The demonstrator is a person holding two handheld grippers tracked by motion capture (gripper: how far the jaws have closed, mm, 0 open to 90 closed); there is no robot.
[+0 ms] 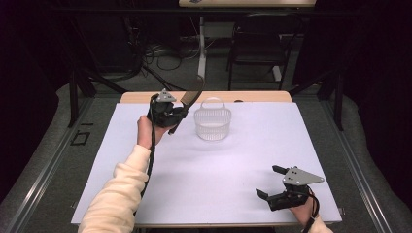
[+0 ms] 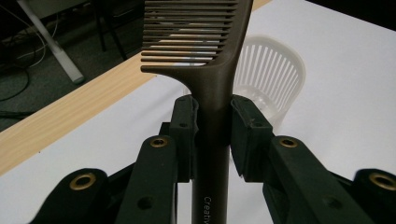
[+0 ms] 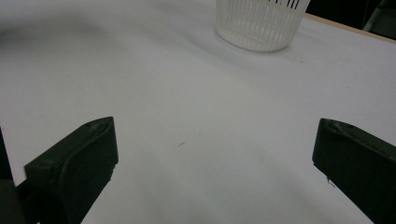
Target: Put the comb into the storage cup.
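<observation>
A dark brown comb (image 2: pixel 205 51) with a long handle is clamped between the pads of my left gripper (image 2: pixel 212 121), teeth end pointing away from me. In the high view that gripper (image 1: pixel 180 112) is raised above the white sheet, just left of a white slatted basket (image 1: pixel 212 124), and the comb (image 1: pixel 193 97) slants up toward the basket's handle. The basket (image 2: pixel 271 74) shows behind the comb in the left gripper view. My right gripper (image 1: pixel 269 182) rests near the front right of the sheet, jaws wide apart with nothing between them (image 3: pixel 215 154). The basket (image 3: pixel 259 23) stands far ahead of it.
A white sheet (image 1: pixel 218 170) covers the wooden table (image 1: pixel 141 97), whose bare edge runs along the back. A black chair (image 1: pixel 257 43) and cables lie on the floor beyond. Dark frame rails flank the table.
</observation>
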